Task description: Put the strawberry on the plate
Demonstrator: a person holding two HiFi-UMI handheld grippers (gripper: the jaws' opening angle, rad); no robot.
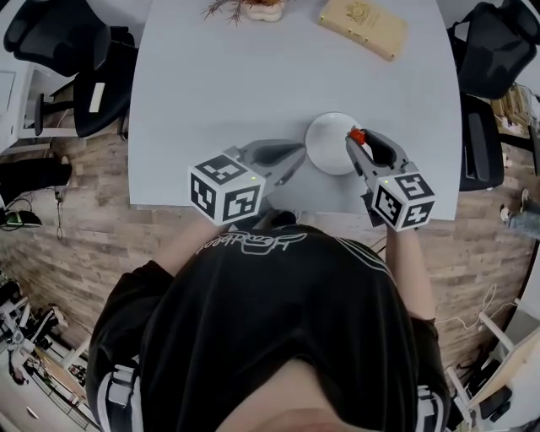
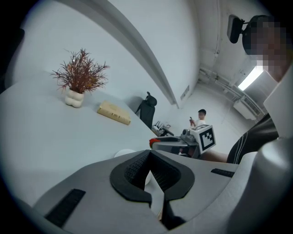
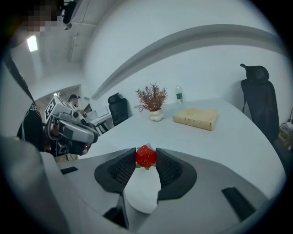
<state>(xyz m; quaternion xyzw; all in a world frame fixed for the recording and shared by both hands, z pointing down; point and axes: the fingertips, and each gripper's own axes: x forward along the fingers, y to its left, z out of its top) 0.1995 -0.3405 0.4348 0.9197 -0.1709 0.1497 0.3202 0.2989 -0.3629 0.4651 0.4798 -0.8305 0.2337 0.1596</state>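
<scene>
A small red strawberry (image 1: 358, 136) (image 3: 145, 156) is pinched between the tips of my right gripper (image 1: 359, 140) (image 3: 145, 157), which is shut on it. It hangs over the right rim of the round white plate (image 1: 329, 145), which shows through the jaw gap in the right gripper view as the plate (image 3: 142, 194). My left gripper (image 1: 297, 157) (image 2: 149, 152) lies at the plate's left edge, its tips together and nothing in them. In the left gripper view the plate (image 2: 122, 153) peeks out beside the jaws, with the strawberry (image 2: 152, 142) beyond.
A tan book (image 1: 363, 26) (image 3: 196, 118) and a dried plant in a white pot (image 1: 253, 8) (image 2: 75, 97) stand at the far side of the pale table (image 1: 219, 93). Black office chairs (image 1: 80, 67) (image 1: 494, 51) flank the table. The table's near edge runs just under both grippers.
</scene>
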